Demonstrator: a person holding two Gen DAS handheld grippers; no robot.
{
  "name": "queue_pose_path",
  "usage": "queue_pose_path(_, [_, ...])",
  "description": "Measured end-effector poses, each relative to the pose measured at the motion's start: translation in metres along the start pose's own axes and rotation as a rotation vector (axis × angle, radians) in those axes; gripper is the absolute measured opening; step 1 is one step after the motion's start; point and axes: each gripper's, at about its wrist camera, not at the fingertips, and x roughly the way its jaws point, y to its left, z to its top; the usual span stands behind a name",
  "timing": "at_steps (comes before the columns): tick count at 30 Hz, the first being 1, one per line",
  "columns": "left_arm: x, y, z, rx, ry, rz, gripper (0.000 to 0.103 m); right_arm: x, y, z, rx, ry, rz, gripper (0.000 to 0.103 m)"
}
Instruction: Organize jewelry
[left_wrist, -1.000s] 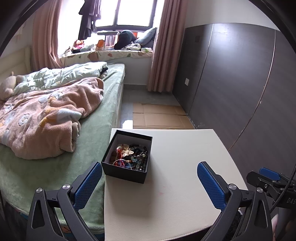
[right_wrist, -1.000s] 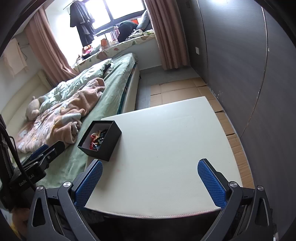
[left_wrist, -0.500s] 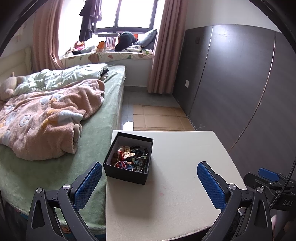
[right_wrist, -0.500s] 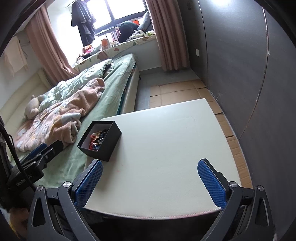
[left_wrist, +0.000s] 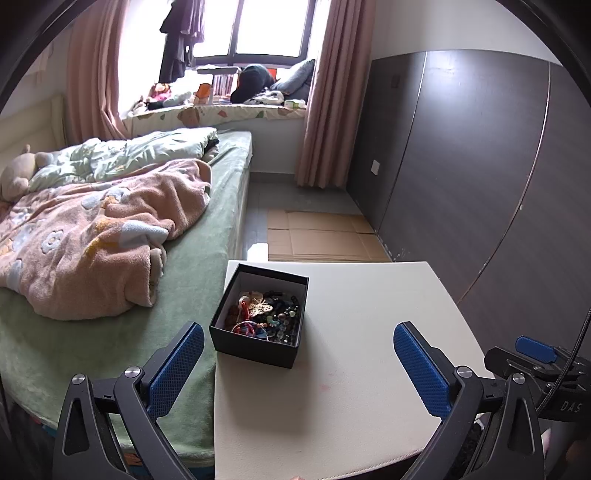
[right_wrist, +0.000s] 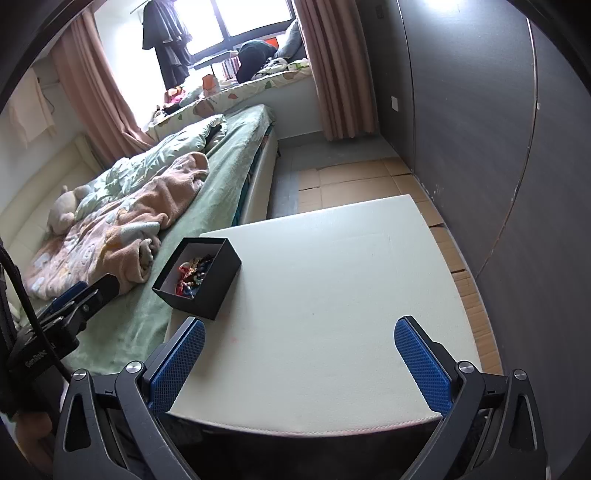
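Observation:
An open black box (left_wrist: 258, 347) holding a jumble of beads and jewelry (left_wrist: 264, 314) sits at the left edge of the cream table (left_wrist: 369, 332). My left gripper (left_wrist: 297, 363) hovers open just short of the box, nothing between its blue pads. From the right wrist view the same box (right_wrist: 218, 288) lies at the table's left side with jewelry (right_wrist: 192, 275) inside. My right gripper (right_wrist: 299, 360) is open over the near table (right_wrist: 332, 295) edge, to the right of the box. The left gripper's body (right_wrist: 62, 314) shows at the left there.
A bed with green sheet (left_wrist: 110, 332) and pink blanket (left_wrist: 92, 251) abuts the table's left side. A dark wardrobe wall (left_wrist: 480, 184) stands on the right. Cardboard sheets (left_wrist: 317, 240) cover the floor beyond the table. The right gripper's body (left_wrist: 535, 362) shows at the lower right.
My left gripper has tilted slightly, so the box sits a little lower and nearer in its view. The right gripper has barely moved. Both stay open.

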Motion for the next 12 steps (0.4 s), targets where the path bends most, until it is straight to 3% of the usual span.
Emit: queue_pose_path(12, [0.0000,-0.0026,-0.0001,0.014,0.001,0.000,0.103,0.0007,-0.0003,-0.0015,0.003,0.009,-0.005,0.103])
